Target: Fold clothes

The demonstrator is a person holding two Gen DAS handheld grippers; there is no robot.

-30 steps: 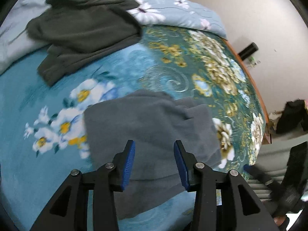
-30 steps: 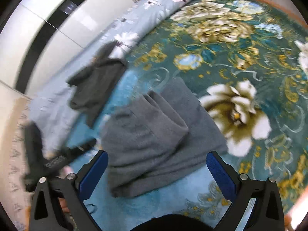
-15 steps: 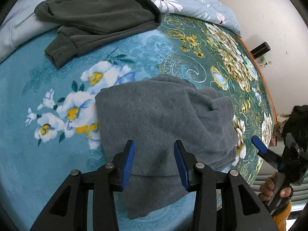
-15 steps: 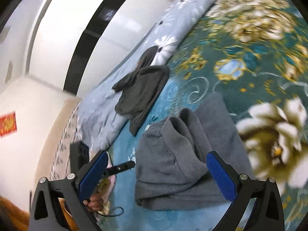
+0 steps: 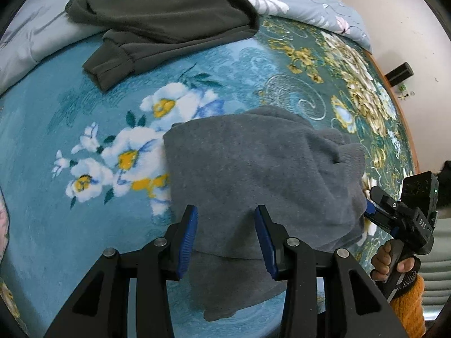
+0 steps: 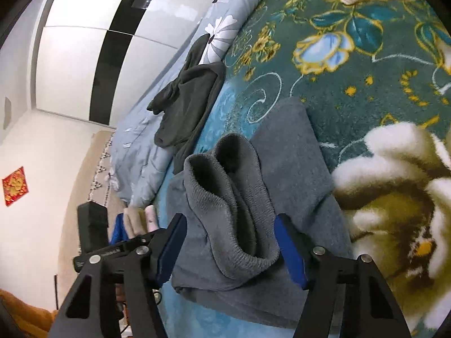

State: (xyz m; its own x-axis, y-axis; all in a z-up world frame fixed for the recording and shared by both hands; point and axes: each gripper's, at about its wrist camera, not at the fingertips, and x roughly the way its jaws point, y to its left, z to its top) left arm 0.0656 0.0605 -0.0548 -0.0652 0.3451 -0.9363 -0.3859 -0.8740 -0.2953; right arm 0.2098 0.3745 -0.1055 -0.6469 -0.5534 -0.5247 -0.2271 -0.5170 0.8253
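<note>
Left wrist view: closer in than half a second ago, with the right claw now touching the far right edge of the grey garment instead of hanging off the bed. Left claw apart, empty, over the garment's near edge; garment folded on the floral blanket. Dark garment far left, well apart.

Right wrist view: narrowed from the wide spread seen earlier, right claw straddling the ribbed cuffs, blue pads just beside the cloth; firm clamping impossible to tell. Left claw's handle near left.
</note>
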